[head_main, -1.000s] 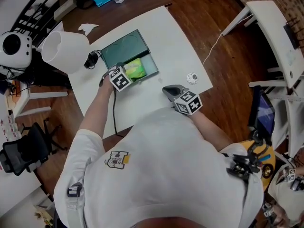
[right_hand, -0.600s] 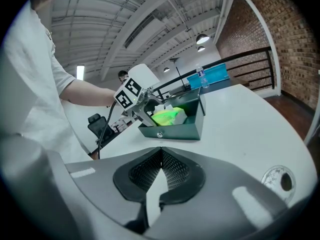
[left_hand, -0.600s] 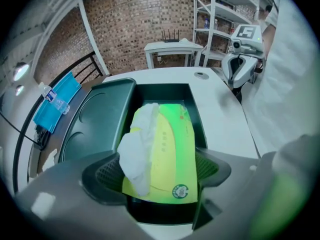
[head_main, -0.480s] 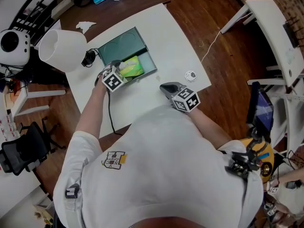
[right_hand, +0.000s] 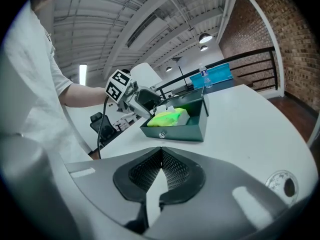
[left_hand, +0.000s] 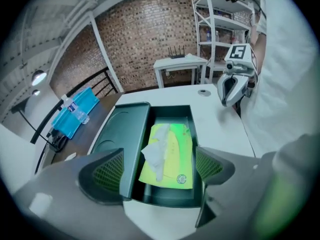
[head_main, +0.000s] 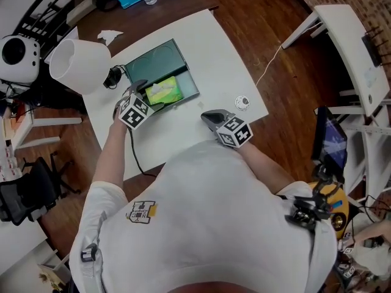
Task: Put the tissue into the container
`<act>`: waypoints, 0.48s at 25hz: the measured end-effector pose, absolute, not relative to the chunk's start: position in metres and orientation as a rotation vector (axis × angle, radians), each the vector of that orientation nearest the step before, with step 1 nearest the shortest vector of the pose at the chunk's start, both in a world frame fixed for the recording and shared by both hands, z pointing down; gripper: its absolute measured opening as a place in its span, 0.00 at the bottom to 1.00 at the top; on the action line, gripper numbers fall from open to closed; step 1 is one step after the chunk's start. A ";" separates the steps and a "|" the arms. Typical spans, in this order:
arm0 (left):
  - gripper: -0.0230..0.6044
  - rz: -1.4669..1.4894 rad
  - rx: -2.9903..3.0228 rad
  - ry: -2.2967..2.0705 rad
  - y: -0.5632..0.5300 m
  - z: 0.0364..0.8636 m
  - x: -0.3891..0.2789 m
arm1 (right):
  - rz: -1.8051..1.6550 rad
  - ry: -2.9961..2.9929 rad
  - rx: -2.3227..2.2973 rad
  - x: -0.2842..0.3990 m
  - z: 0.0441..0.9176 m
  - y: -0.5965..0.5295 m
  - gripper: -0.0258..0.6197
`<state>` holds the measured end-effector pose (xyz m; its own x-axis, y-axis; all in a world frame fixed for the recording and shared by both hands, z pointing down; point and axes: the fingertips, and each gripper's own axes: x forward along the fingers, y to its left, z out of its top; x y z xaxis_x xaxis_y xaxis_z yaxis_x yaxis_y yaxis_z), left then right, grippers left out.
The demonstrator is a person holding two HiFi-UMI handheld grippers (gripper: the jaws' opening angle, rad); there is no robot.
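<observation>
A dark green container (head_main: 183, 72) stands open on the white table (head_main: 226, 60), its lid (left_hand: 116, 134) folded out beside it. Inside lies a yellow-green tissue pack (left_hand: 175, 151) with a white tissue (left_hand: 156, 153) sticking out of its top. My left gripper (left_hand: 157, 170) hovers at the container's near end, jaws opening wide with nothing pressed between the pads; it also shows from above (head_main: 139, 91). My right gripper (right_hand: 161, 173) is shut and empty, low over the table to the right of the container (right_hand: 182, 126), also seen from above (head_main: 211, 116).
A small round disc (head_main: 242, 102) lies on the table right of the container. A white lampshade (head_main: 79, 63) and a black cable (head_main: 131, 154) sit at the table's left side. A second white table (head_main: 357, 47) stands further right across the wooden floor.
My left gripper has drawn back from over the container toward the table's left edge, leaving the tissue pack lying inside. The right gripper has barely moved.
</observation>
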<state>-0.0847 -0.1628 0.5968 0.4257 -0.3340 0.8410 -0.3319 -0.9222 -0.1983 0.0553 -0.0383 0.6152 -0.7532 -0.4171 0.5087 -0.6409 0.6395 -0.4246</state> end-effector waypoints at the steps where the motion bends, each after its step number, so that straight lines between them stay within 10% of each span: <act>1: 0.76 -1.514 -2.666 0.662 -0.164 0.586 -0.086 | 0.845 -2.500 0.830 0.054 0.615 -0.039 0.04; 12: 0.47 -0.762 -2.969 1.153 -0.123 0.502 -0.091 | 0.769 -2.508 0.724 0.040 0.610 -0.038 0.04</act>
<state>-0.0910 -0.1232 0.5022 0.6454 -0.6046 0.4667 -0.6664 -0.7444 -0.0428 0.0401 -0.0377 0.6103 -0.7776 -0.3536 0.5199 -0.5842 0.7121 -0.3894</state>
